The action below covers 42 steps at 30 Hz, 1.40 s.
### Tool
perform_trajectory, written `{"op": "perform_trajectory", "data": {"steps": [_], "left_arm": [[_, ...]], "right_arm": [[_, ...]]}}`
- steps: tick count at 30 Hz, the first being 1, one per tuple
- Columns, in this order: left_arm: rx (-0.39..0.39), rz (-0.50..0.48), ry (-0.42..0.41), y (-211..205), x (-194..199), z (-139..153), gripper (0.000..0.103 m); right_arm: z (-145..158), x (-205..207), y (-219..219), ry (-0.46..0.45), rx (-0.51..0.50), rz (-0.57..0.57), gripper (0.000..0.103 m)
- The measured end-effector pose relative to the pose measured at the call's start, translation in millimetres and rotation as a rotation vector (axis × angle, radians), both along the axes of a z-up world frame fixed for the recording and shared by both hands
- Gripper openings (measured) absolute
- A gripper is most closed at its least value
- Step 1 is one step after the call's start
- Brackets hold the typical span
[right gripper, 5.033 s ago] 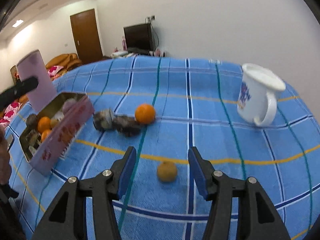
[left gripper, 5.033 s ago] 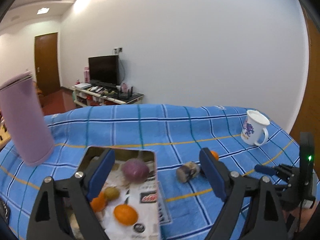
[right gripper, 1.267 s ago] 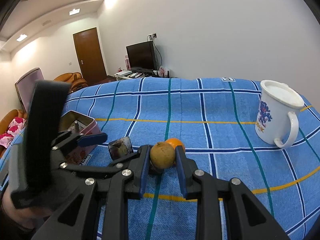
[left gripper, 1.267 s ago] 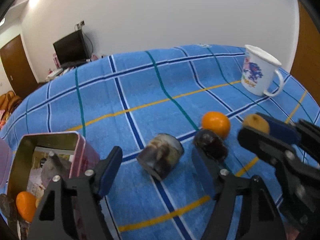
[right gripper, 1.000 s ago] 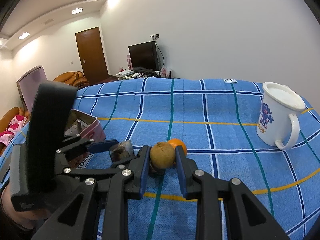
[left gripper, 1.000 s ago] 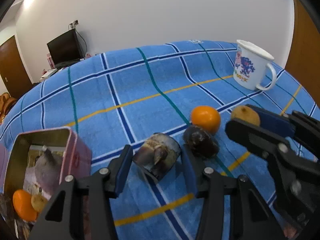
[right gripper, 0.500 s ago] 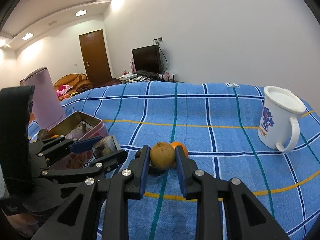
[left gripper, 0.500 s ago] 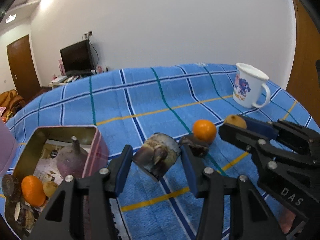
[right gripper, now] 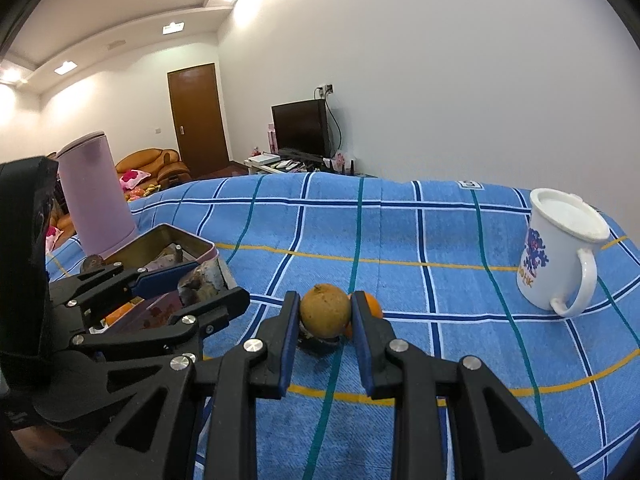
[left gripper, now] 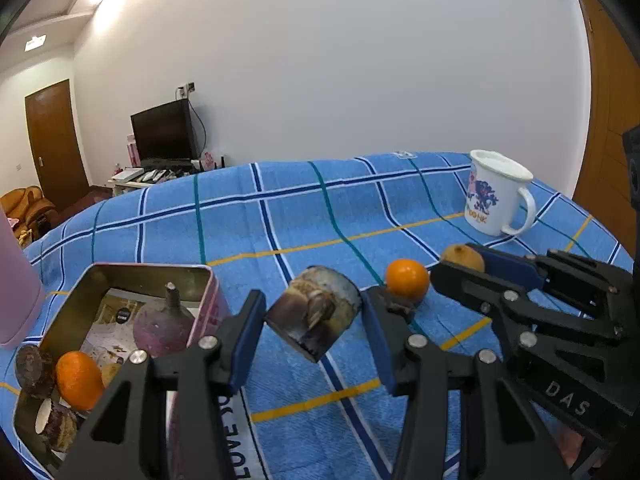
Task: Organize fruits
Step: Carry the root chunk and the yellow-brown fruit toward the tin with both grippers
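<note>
My left gripper (left gripper: pixel 313 305) is shut on a mottled grey-brown chunk of fruit (left gripper: pixel 314 316), held a little above the blue checked cloth beside the open pink tin (left gripper: pixel 120 274). The tin holds a purple fruit (left gripper: pixel 164 326), an orange (left gripper: pixel 78 380) and some dark pieces. My right gripper (right gripper: pixel 326 302) is shut on a round yellow-brown fruit (right gripper: pixel 325 311). Just behind it, an orange (right gripper: pixel 371 305) and a dark fruit (right gripper: pixel 320 342) lie on the cloth. In the right wrist view, the left gripper (right gripper: pixel 212 280) hangs by the tin's near corner.
A white mug (left gripper: pixel 496 198) with a blue print stands at the back right of the cloth. A tall pink tumbler (right gripper: pixel 96 196) stands behind the tin at the left. The two grippers are close together, side by side. Blue cloth (right gripper: pixel 400 232) stretches bare beyond the fruits.
My left gripper has risen and drawn leftward with the grey-brown chunk, so the tin now shows nearer and fuller. The right gripper has kept still with its fruit.
</note>
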<state>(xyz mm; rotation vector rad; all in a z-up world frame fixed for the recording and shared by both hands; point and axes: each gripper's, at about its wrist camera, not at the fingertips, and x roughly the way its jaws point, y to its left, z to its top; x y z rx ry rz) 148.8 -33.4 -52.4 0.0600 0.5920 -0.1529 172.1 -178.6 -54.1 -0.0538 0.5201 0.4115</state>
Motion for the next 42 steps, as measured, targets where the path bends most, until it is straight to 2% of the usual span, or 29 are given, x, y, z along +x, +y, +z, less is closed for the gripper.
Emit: {"op": "perform_trajectory", "data": {"steps": [23,30,42], "left_arm": [[0.002,0.057,-0.059,13,-22,6,0.051],[0.0,0.093,-0.07,29,-35,10,0.051],[-0.024,0.153,-0.121,54,-49,20,0.051]], "right_arm": [[2,-8,6,-0.035,-0.006,0.026,0.027],[8,-12,22,-0.021,-0.006,0.081,0.027],[16,-23,50,-0.068,-0.031,0.132,0.027]]}}
